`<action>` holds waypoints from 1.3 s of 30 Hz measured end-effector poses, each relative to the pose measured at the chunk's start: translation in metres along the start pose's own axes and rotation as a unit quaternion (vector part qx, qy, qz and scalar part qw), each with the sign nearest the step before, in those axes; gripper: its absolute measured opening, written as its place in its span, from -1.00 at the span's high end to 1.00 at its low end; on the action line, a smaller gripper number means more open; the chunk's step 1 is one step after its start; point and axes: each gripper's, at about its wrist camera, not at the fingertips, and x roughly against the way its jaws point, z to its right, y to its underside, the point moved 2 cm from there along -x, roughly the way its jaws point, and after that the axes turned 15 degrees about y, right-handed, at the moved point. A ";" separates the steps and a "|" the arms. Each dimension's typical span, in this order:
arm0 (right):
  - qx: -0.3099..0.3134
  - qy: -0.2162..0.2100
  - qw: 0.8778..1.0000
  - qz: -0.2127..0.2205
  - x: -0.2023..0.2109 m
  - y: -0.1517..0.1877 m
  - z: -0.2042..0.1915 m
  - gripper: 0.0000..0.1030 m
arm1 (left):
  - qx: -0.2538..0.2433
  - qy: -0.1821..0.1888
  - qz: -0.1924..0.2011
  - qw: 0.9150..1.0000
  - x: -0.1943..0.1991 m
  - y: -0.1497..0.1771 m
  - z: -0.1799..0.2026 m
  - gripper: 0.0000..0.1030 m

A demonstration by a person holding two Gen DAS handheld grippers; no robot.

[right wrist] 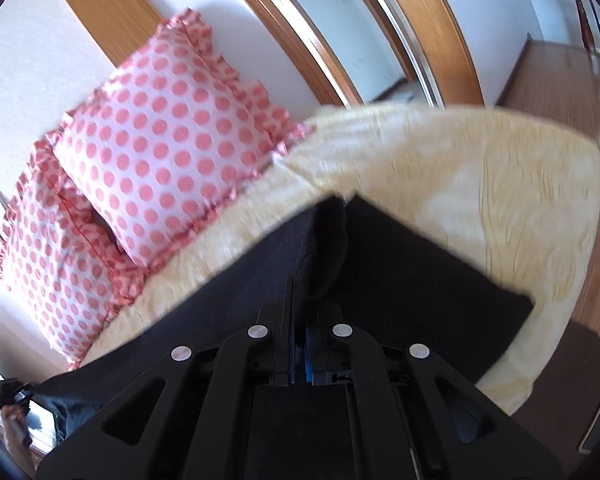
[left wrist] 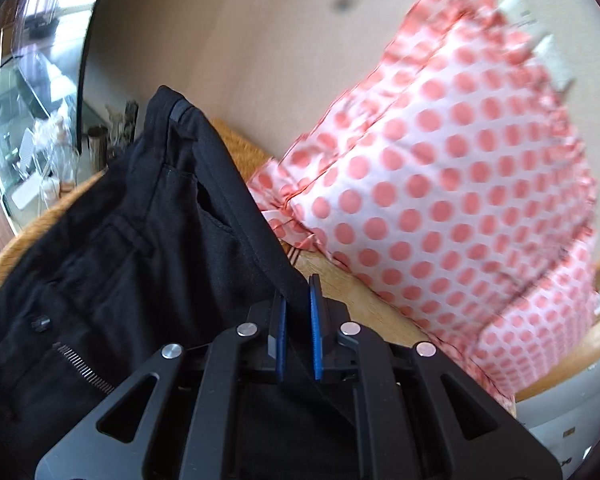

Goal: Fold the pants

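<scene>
Currently clamped on black pants (left wrist: 132, 240): left gripper (left wrist: 298, 316) at waistband edge, right gripper (right wrist: 300, 320) on leg fabric, garment stretched between over bed (right wrist: 500, 184).

Both wrist views, close, share pillows (left wrist: 440, 184).

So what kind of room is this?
Probably a bedroom at home: polka-dot pillows lie on a bed with a yellow blanket, beside wooden sliding doors, and black pants are being folded.
</scene>
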 end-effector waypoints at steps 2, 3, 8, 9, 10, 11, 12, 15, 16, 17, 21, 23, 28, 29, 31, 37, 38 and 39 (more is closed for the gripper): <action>-0.001 -0.004 1.000 0.017 0.009 -0.012 0.002 0.94 | -0.019 0.008 0.021 1.000 0.041 0.014 0.004 0.81; -0.005 -0.007 1.000 0.023 0.014 -0.017 0.004 0.94 | -0.032 0.006 0.032 0.999 0.065 0.028 0.005 0.80; -0.004 0.011 1.000 0.018 0.018 -0.014 0.021 0.94 | -0.038 -0.021 0.060 0.997 0.128 0.099 -0.029 0.80; -0.005 0.019 1.000 0.007 0.014 -0.009 0.027 0.94 | -0.030 -0.033 0.061 0.997 0.137 0.124 -0.041 0.80; -0.007 0.024 1.000 -0.001 0.011 -0.005 0.031 0.94 | -0.026 -0.040 0.060 0.997 0.142 0.139 -0.051 0.80; -0.011 0.029 0.999 -0.009 0.009 0.000 0.036 0.94 | -0.021 -0.049 0.057 0.997 0.147 0.157 -0.061 0.80; -0.016 0.034 0.999 -0.017 0.005 0.004 0.042 0.94 | -0.010 -0.058 0.052 0.997 0.150 0.172 -0.074 0.80; -0.026 0.038 0.998 -0.033 -0.001 0.012 0.053 0.94 | 0.034 -0.056 0.057 0.996 0.158 0.204 -0.105 0.74; -0.027 0.039 0.998 -0.036 -0.002 0.013 0.054 0.94 | 0.046 -0.051 0.064 0.996 0.159 0.209 -0.113 0.71; -0.027 0.038 0.998 -0.037 -0.003 0.014 0.054 0.94 | 0.053 -0.048 0.070 0.995 0.162 0.210 -0.117 0.62; -0.026 0.033 0.998 -0.037 -0.003 0.012 0.053 0.94 | 0.067 -0.061 0.115 0.989 0.178 0.204 -0.121 -0.07; -0.026 0.030 0.999 -0.037 -0.003 0.011 0.053 0.94 | 0.069 -0.069 0.133 0.986 0.182 0.196 -0.120 -0.13; -0.030 0.029 0.998 -0.048 -0.011 0.010 0.051 0.94 | 0.101 -0.078 0.127 0.984 0.179 0.169 -0.141 0.00; -0.031 0.029 0.998 -0.051 -0.013 0.009 0.051 0.94 | 0.113 -0.073 0.122 0.983 0.176 0.165 -0.145 0.09; -0.033 0.026 0.997 -0.058 -0.016 0.008 0.051 0.94 | 0.131 -0.072 0.116 0.982 0.170 0.159 -0.153 0.37; -0.053 -0.013 0.998 -0.031 0.000 -0.013 0.050 0.94 | 0.099 -0.093 0.114 0.984 0.172 0.152 -0.146 0.98; -0.054 -0.017 0.998 -0.023 0.007 -0.016 0.051 0.94 | 0.093 -0.090 0.121 0.984 0.179 0.152 -0.144 0.98; -0.048 -0.007 0.999 -0.020 0.011 -0.015 0.052 0.94 | 0.082 -0.090 0.128 0.984 0.186 0.153 -0.140 0.98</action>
